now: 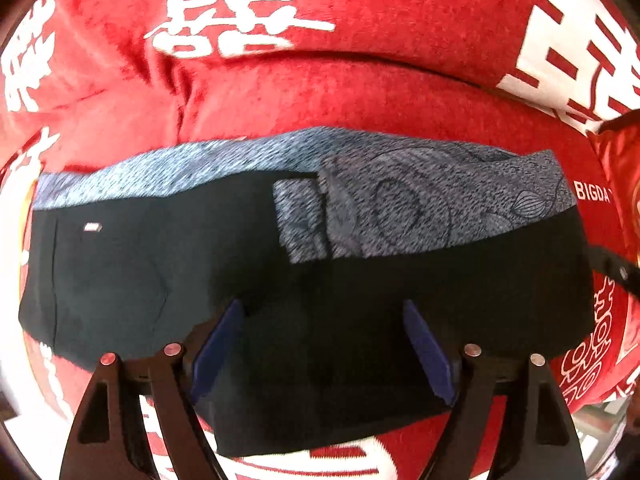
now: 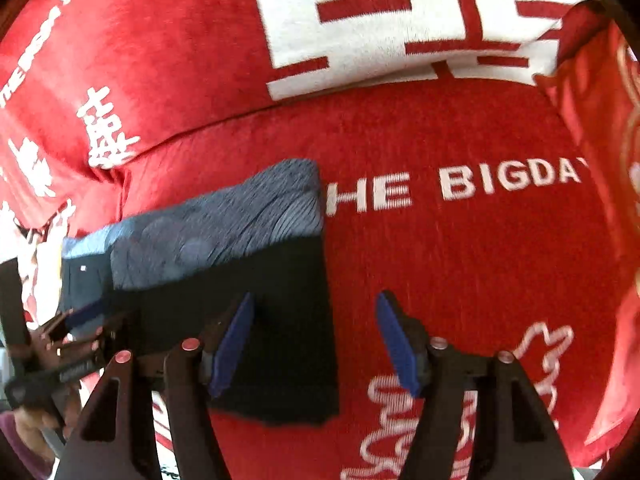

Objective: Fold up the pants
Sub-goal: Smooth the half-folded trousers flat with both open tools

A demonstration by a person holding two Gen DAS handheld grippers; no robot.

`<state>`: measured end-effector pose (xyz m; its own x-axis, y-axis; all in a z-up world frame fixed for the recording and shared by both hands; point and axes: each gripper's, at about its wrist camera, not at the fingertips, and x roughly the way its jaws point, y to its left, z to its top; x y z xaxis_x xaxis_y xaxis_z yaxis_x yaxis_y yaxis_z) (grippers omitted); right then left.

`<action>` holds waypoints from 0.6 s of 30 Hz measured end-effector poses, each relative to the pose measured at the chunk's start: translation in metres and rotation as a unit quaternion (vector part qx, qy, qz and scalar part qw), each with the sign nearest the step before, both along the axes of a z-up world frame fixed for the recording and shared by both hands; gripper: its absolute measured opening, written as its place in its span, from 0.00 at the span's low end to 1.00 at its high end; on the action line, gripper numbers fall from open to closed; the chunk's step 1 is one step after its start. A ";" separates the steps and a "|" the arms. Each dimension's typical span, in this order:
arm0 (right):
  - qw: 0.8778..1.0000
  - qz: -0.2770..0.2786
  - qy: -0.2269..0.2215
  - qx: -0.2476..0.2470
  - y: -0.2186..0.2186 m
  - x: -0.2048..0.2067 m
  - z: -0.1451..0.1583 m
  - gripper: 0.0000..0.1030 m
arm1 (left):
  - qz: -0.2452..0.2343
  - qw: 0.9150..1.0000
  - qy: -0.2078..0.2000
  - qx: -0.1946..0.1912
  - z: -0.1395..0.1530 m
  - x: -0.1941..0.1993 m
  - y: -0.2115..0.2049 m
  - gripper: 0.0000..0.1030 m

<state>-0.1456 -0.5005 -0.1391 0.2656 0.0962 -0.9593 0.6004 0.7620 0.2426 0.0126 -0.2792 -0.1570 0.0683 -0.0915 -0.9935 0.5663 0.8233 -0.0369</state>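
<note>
Clearly both tools, left tool [image 1: 324,344] and right tool [image 2: 316,340], gape above folded pants [image 1: 280,280] beside "BIGDAY" lettering [image 2: 512,182]

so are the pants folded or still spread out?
Folded. The pants lie as a compact stacked rectangle on the red cover, grey patterned layer showing above the black one, edges lined up. Both grippers open, holding nothing.

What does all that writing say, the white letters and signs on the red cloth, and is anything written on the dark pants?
"HE BIGDA": white print on the red cover; its start is hidden by the pants, its end cut off.
"BIGDA": same print, left wrist view.
"喜": large white character on the back cushion.
Sideways white letters: too blurred to read.
Small white tag on the pants: too small to read.
</note>
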 end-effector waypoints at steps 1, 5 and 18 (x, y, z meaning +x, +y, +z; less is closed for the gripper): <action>1.000 0.001 -0.002 -0.001 0.002 0.007 0.006 0.67 | 0.006 1.000 0.000 0.003 0.000 0.000 0.004 0.81; 0.999 0.015 -0.032 0.001 0.021 0.002 0.024 0.67 | 0.027 1.000 0.001 0.012 0.001 -0.004 0.020 0.81; 0.993 0.113 -0.002 0.042 0.072 0.044 -0.014 0.74 | 0.099 0.995 0.000 0.023 0.012 -0.026 0.046 0.81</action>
